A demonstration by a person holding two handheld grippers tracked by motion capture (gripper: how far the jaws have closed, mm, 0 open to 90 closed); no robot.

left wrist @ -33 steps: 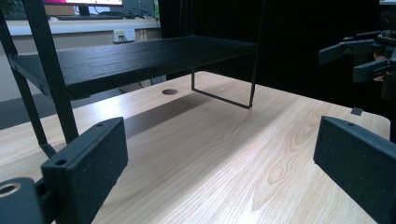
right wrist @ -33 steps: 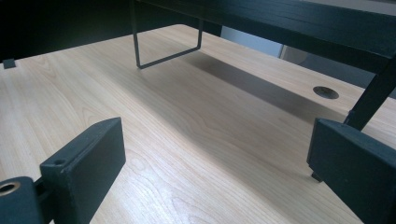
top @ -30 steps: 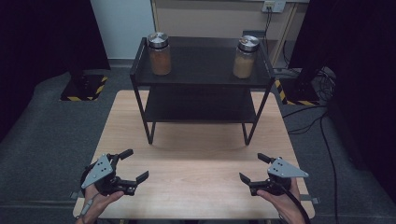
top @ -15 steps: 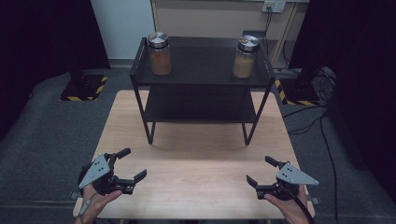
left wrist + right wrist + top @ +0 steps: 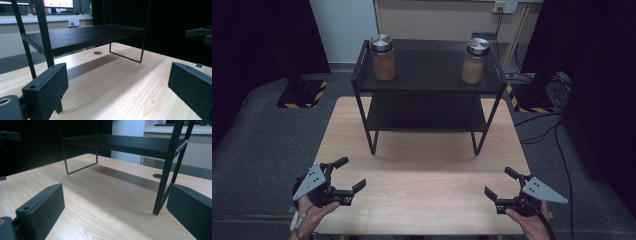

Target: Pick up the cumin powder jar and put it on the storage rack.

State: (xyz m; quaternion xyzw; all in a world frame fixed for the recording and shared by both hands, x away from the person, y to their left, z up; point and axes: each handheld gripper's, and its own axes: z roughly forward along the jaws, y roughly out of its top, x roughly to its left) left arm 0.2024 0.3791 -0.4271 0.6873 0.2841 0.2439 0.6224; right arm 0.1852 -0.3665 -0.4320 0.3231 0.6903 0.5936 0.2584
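Wood table [image 5: 422, 170], black rack [image 5: 427, 90] centre frame w/ 2 jars [image 5: 383, 57] up top; dark room. Left gripper [image 5: 349, 175] and right gripper [image 5: 502, 182] both jaws apart, empty. Vs earlier: right one further lower right.

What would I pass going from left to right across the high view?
Left gripper → jar with darker orange filling → jar with paler filling → right gripper.

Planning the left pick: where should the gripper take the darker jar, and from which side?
Probably the glass body of the darker jar, below its metal lid, approached from the table side. It stands upright at the top shelf's front-left corner with nothing in front; the left gripper is already open.
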